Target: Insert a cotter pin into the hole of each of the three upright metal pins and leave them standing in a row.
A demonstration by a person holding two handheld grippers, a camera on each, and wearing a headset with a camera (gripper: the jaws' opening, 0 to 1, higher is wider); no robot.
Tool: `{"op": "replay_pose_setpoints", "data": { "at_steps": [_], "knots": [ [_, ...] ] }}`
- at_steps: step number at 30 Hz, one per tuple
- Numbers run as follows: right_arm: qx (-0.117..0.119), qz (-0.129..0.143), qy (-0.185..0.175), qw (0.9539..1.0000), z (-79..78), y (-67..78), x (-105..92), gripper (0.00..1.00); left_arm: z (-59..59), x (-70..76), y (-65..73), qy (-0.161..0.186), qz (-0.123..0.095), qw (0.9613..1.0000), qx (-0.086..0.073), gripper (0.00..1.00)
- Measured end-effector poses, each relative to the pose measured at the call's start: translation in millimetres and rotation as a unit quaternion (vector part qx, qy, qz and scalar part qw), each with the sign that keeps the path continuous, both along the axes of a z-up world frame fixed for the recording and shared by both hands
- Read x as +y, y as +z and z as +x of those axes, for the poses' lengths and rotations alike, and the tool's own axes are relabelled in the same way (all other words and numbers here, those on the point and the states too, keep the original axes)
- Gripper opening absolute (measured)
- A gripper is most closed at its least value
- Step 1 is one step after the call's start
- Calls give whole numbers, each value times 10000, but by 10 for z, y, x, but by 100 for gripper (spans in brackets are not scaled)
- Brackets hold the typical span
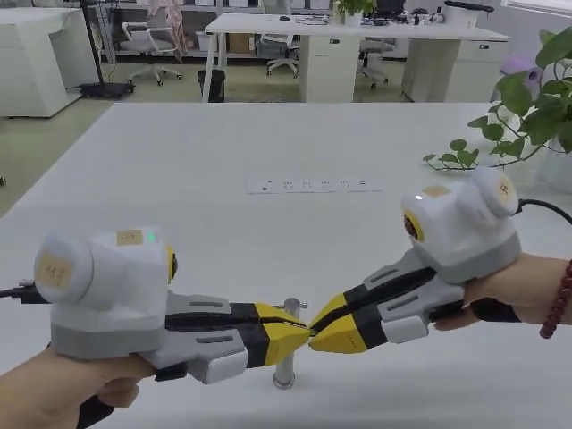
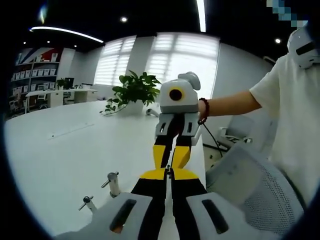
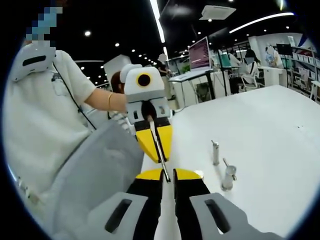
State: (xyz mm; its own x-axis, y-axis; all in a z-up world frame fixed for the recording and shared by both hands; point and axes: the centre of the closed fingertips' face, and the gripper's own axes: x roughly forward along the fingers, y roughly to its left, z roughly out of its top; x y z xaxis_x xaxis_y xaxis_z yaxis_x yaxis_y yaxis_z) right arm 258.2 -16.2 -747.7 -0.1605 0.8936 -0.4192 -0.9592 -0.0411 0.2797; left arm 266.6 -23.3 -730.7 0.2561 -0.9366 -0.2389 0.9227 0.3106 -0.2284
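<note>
White table: work surface under both tools, with a flat power strip lying well beyond them.

Left gripper: at lower left of the head view, held level in a hand, pointed rightward. Yellow-tipped jaws clenched to a narrow slit, seen from behind in the left gripper view.

Metal pins: two, upright on the table, left of the jaws in the left gripper view, near each other, each with a thin bar crossing near the top. Two likewise upright to the right of the jaws in the right gripper view. In the head view, one upright pin just below the meeting tips, upper shaft partly hidden by the left jaws.

Cotter pin: thin bright rod at the junction of the two tools, above the table. Near end between the tips of the right tool; remainder lying along the slit of the left jaws.

Right gripper: at right of the head view, sloping down and leftward, tip to tip with the left tool. Jaws clenched on the rod end, as in the right gripper view. Held in a hand with a dark red bead bracelet at the wrist.

Green plant: at the far right edge of the table.
</note>
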Motion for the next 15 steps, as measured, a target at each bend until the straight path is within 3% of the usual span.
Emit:
{"op": "replay_pose_setpoints", "data": {
  "at_steps": [6,15],
  "knots": [
    [-46,-28,71,10000,-16,-7,-3,6,-4,7,-8,-3,19,10000,-8,0],
    [-454,-281,231,9983,-22,-20,-1,3,44,25,-37,211,60,9997,-63,4]
  ]
}}
